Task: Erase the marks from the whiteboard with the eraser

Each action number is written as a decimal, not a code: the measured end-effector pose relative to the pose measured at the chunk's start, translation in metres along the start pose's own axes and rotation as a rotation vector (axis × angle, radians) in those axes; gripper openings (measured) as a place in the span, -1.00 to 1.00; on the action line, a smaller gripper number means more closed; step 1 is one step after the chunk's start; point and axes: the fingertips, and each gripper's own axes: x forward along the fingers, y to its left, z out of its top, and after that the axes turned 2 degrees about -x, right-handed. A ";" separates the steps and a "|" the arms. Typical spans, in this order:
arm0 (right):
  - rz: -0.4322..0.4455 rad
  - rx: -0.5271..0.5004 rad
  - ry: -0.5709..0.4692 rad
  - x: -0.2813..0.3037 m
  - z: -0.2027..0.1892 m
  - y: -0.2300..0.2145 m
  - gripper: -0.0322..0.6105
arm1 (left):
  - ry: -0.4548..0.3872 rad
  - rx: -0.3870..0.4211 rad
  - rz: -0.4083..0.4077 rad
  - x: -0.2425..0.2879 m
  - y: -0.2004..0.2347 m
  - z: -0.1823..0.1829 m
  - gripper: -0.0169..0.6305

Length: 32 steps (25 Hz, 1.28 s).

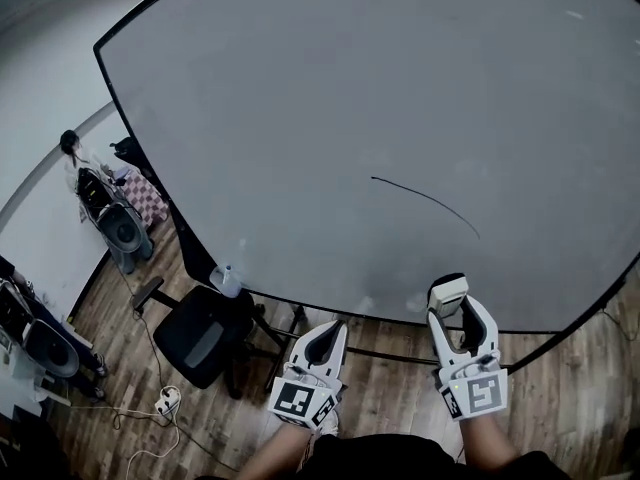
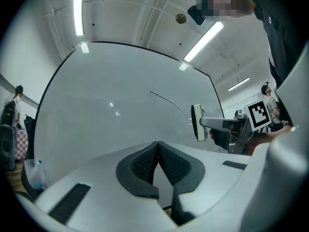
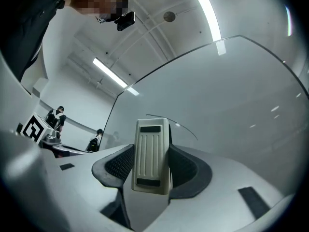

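Note:
A large whiteboard (image 1: 380,88) fills the head view, with one thin curved black mark (image 1: 425,199) on its lower right part. My right gripper (image 1: 450,306) is shut on a cream eraser (image 1: 447,292), held just below the board's bottom edge, under the mark. The eraser (image 3: 152,153) stands upright between the jaws in the right gripper view, the mark (image 3: 169,122) just beyond it. My left gripper (image 1: 322,346) hangs lower and to the left, shut and holding nothing. In the left gripper view its pads (image 2: 145,163) touch, and the eraser (image 2: 197,122) shows at right.
A black office chair (image 1: 200,338) stands below the board's lower left corner, with a plastic bottle (image 1: 228,281) near it. Cables and a power strip (image 1: 165,403) lie on the wooden floor. Another person (image 1: 75,158) is at far left beside equipment.

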 end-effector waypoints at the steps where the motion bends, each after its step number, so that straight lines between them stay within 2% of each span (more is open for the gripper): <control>1: -0.022 -0.006 -0.001 0.005 0.000 -0.003 -0.14 | 0.004 -0.003 -0.022 0.009 0.006 0.000 -0.89; 6: -0.190 -0.059 0.016 0.021 0.004 -0.027 -0.14 | 0.012 -0.013 -0.177 0.050 0.020 0.005 -0.89; 10: -0.299 -0.077 0.009 0.040 0.010 -0.047 -0.14 | -0.002 -0.006 -0.235 0.072 0.034 0.011 -0.89; 16: -0.464 -0.078 0.031 0.033 0.014 -0.073 -0.14 | -0.040 0.009 -0.359 0.081 0.034 0.022 -0.89; 22: -0.583 -0.070 0.015 0.020 0.023 -0.103 -0.14 | -0.051 -0.001 -0.391 0.087 0.033 0.025 -0.89; 27: -0.629 -0.027 0.025 0.019 0.015 -0.125 -0.14 | -0.057 -0.022 -0.401 0.092 0.019 0.028 -0.89; 32: -0.656 0.013 0.016 0.028 0.008 -0.125 -0.14 | -0.057 -0.015 -0.389 0.081 0.018 0.030 -0.89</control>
